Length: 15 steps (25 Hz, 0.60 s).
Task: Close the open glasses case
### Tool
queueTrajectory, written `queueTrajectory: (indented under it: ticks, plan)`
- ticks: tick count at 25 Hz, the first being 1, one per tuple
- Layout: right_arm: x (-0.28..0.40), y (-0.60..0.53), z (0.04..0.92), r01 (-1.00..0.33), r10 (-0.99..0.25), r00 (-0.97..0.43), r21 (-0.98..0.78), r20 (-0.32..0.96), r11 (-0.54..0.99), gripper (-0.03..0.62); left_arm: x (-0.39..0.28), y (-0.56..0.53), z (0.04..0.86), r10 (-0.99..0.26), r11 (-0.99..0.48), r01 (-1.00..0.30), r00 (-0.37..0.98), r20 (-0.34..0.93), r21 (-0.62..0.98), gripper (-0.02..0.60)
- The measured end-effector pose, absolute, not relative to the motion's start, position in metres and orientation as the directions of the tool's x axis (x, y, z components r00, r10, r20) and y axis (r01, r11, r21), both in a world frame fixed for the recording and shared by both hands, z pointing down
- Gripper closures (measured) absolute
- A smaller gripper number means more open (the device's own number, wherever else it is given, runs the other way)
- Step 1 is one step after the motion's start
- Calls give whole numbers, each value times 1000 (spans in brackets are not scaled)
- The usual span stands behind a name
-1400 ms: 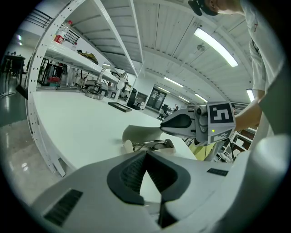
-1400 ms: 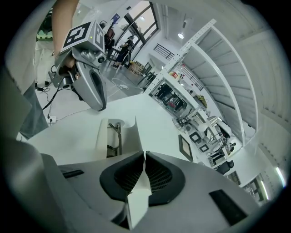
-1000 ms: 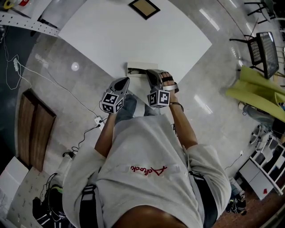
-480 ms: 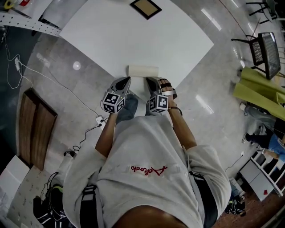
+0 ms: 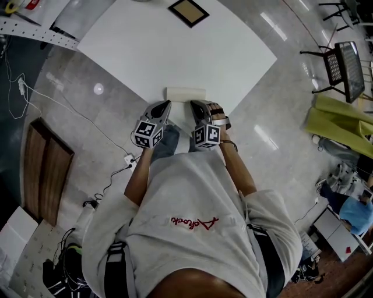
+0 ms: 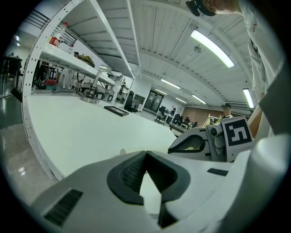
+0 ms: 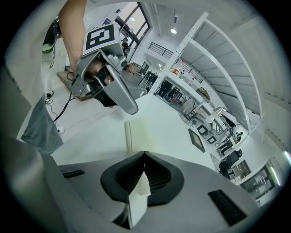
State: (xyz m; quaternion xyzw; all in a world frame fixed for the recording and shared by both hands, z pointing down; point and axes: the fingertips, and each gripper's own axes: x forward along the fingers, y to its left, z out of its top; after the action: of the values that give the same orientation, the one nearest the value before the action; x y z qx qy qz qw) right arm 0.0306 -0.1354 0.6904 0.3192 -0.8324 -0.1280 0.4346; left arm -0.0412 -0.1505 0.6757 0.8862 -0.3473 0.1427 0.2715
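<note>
The cream glasses case [image 5: 186,93] lies at the near edge of the white table [image 5: 175,46], lid down, no dark inside showing. In the right gripper view the case [image 7: 138,134] rests just beyond the jaw tips. My right gripper [image 5: 196,105] hovers at the case's near right side; its jaws are closing, the tips meet and nothing is between them. My left gripper [image 5: 166,105] sits just off the case's near left corner, jaws shut and empty. Each gripper shows in the other's view: the right gripper [image 6: 195,143] and the left gripper [image 7: 113,86].
A dark framed tile [image 5: 188,10] lies at the table's far side. Shelving with clutter [image 7: 200,98] runs along one side. On the floor are a wooden panel [image 5: 44,169], cables, a black chair [image 5: 344,67] and a green cloth [image 5: 344,119].
The case showed an open dark interior a second ago; its lid is now down. My right gripper has sunk a little toward the table edge. The left gripper stayed still.
</note>
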Motion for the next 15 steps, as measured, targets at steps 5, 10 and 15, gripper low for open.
queueTrajectory:
  ticks: [5,10,15]
  plan:
    - [32,-145,681,-502,-665,-423,452,615,737,589,-39,-153,672,-539,-620,-688,723,433,377,556]
    - [42,-158,665,-713,-712,-427,277,558,644,589,-37,-154,667,-540,-631,-684,726,425,367,557]
    - [49,-175,642,-841,-760,-435,86,482,535,589,-37,-158,659,-544,-646,-675,734,407,356,557]
